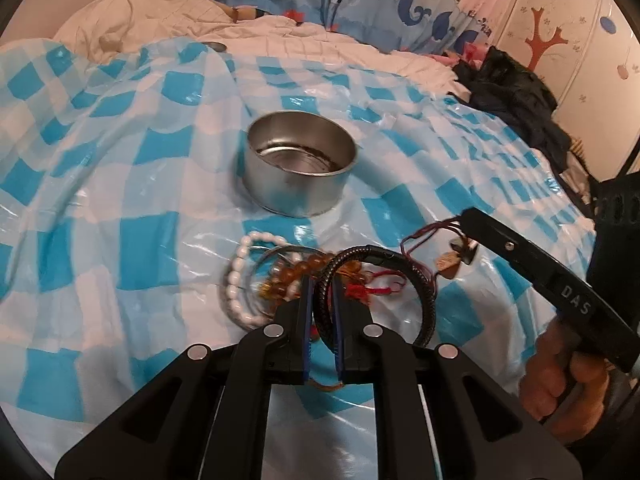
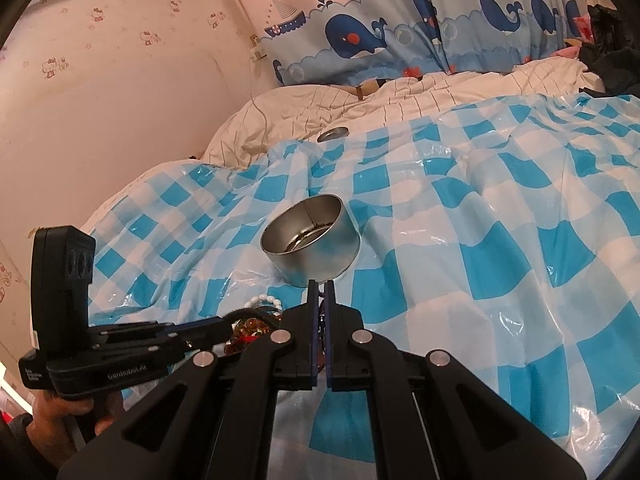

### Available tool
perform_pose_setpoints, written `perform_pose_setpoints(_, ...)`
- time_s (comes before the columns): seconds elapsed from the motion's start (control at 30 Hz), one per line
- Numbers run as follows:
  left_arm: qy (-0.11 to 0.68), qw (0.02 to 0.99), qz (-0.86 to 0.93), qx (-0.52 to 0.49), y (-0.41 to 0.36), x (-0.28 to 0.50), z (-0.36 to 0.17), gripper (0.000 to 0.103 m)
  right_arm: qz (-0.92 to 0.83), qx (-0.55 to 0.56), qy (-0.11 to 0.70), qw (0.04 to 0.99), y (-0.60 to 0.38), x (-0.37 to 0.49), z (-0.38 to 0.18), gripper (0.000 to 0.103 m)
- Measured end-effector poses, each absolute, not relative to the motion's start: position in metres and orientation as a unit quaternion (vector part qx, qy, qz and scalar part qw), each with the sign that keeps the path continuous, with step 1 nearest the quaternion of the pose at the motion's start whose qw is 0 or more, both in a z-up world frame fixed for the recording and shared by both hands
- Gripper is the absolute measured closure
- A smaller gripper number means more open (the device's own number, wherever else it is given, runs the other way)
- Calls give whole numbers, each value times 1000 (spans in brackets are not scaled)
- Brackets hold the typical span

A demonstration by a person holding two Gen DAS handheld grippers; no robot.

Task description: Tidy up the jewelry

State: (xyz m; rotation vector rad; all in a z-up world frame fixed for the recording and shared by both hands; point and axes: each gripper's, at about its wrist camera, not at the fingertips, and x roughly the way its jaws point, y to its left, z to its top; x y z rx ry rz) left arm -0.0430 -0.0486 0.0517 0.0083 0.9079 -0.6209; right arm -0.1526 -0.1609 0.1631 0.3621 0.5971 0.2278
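A round metal tin point(image 1: 301, 172) stands open on the blue checked sheet; it also shows in the right wrist view point(image 2: 313, 241). Just in front of it lies a pile of jewelry: a white bead bracelet point(image 1: 236, 280), an amber bead string point(image 1: 298, 272) and a black braided bracelet point(image 1: 384, 280). My left gripper point(image 1: 322, 284) is shut on the black braided bracelet. My right gripper point(image 2: 319, 286) is shut on a thin red cord necklace point(image 1: 424, 236) with a small pendant point(image 1: 448, 264), right of the pile.
The checked plastic sheet point(image 2: 500, 260) covers a bed with a white duvet point(image 2: 320, 108) behind. A small metal lid point(image 2: 333, 133) lies on the duvet. Dark clothes point(image 1: 516, 96) are heaped at the far right. Whale curtains point(image 2: 400, 32) hang at the back.
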Motion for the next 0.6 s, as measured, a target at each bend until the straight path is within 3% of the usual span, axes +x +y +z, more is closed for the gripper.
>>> perform_pose_setpoints(0.6, 409, 872, -268, -6, -53, 9, 88, 95, 128, 197, 228, 945, -183, -130, 216, 100)
